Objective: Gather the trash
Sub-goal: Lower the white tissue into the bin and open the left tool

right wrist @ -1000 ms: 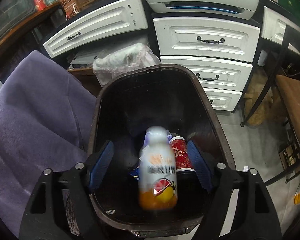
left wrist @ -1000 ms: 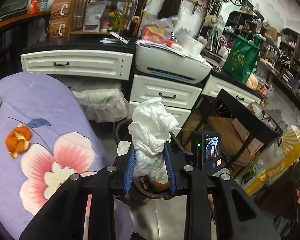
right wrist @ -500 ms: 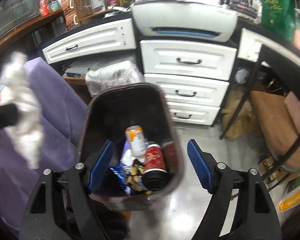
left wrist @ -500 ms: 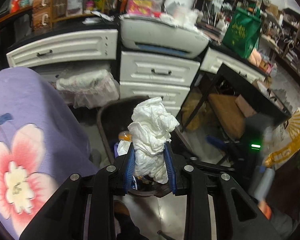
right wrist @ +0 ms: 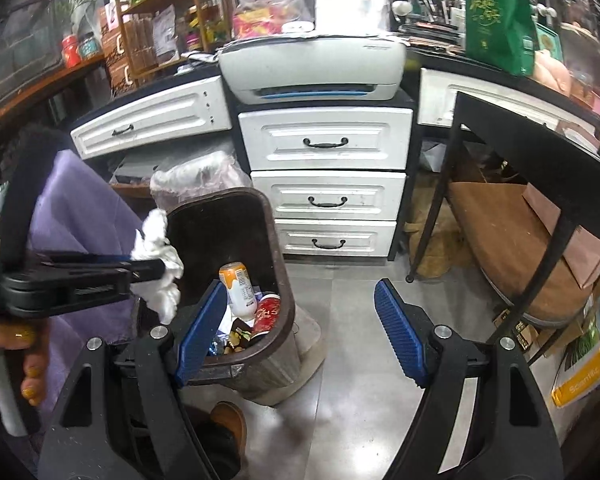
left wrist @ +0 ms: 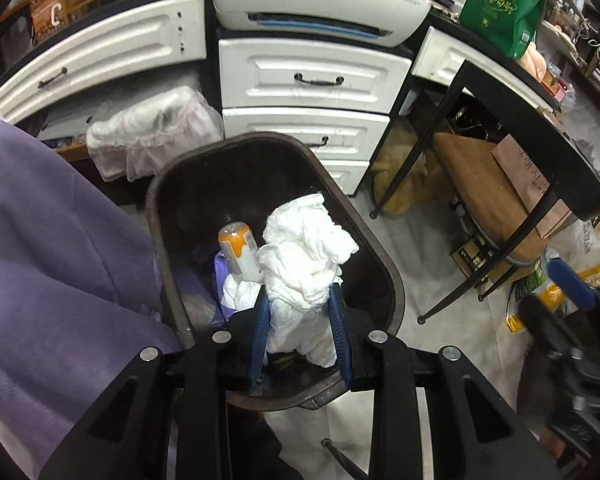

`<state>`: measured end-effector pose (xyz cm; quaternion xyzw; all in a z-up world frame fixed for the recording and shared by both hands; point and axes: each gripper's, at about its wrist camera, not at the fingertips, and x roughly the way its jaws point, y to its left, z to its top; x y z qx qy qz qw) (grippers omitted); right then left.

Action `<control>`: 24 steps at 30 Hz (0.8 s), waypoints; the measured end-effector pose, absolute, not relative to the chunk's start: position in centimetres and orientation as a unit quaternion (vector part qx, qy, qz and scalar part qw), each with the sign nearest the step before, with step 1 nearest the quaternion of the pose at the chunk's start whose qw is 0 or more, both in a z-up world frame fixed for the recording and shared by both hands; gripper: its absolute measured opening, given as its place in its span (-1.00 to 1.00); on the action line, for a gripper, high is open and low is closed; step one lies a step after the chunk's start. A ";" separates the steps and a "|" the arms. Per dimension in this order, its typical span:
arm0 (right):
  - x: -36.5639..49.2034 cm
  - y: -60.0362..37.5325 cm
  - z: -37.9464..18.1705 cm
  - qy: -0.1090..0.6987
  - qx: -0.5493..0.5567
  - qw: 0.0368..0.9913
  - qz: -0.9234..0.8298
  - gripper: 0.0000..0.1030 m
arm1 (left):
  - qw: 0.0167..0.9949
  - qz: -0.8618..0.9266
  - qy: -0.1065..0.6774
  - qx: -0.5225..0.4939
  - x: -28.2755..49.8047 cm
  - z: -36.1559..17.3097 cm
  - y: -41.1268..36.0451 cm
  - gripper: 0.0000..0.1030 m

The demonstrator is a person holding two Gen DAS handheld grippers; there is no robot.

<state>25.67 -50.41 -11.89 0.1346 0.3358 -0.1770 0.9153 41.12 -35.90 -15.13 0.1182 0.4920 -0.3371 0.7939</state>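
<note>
White crumpled tissue (left wrist: pixel 306 256) sits pinched between the blue pads of the left hand-held gripper (left wrist: pixel 300 328), which points down over the open mouth of a dark brown bin (left wrist: pixel 156 216). The wad rises above the pads toward 12 o'clock, over the bin's interior and not touching its contents. Inside the bin, at 10 o'clock from the tissue, lies an orange-and-white bottle (left wrist: pixel 238 250), with more white paper and a purple wrapper beneath it. In the right wrist view a red can (right wrist: pixel 269 311) lies just beside the bottle.

At 9 o'clock from the bin hangs a purple cloth (left wrist: pixel 60 260), touching its rim. At 12 o'clock stand white drawers (left wrist: pixel 312 80) with black handles, a white printer (left wrist: pixel 320 0) on top of them. A green bag (left wrist: pixel 500 4) stands on the desk (left wrist: pixel 480 56) at 2 o'clock. A brown stool (left wrist: pixel 484 196) sits under a black frame at 3 o'clock.

The right hand-held gripper (right wrist: pixel 300 336) has its jaws spread wide with nothing between them; it is over the grey floor (right wrist: pixel 340 360), its left pad in front of the bin's near rim. A person's hand (right wrist: pixel 8 364), with yellow nails, grips the left tool's handle at 9 o'clock in that view.
</note>
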 end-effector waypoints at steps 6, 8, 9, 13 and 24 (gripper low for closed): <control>25.0 -50.8 -11.3 0.323 0.158 0.916 -0.176 0.48 | 0.783 -0.332 0.511 0.129 42.0 -17.1 -37.3 -0.40; 24.9 -50.6 -11.2 0.321 0.157 0.918 -0.174 0.48 | 0.781 -0.333 0.510 0.138 42.0 -17.6 -37.6 -0.30; 24.9 -50.5 -11.2 0.320 0.156 0.918 -0.174 0.48 | 0.780 -0.334 0.511 0.140 42.0 -17.7 -37.8 -0.27; 24.8 -50.5 -11.1 0.316 0.158 0.919 -0.173 0.48 | 0.783 -0.336 0.506 0.135 42.0 -17.5 -37.5 0.01; 24.2 -50.9 -10.2 0.294 0.164 0.922 -0.192 0.49 | 0.791 -0.358 0.485 0.109 40.9 -14.6 -36.4 0.19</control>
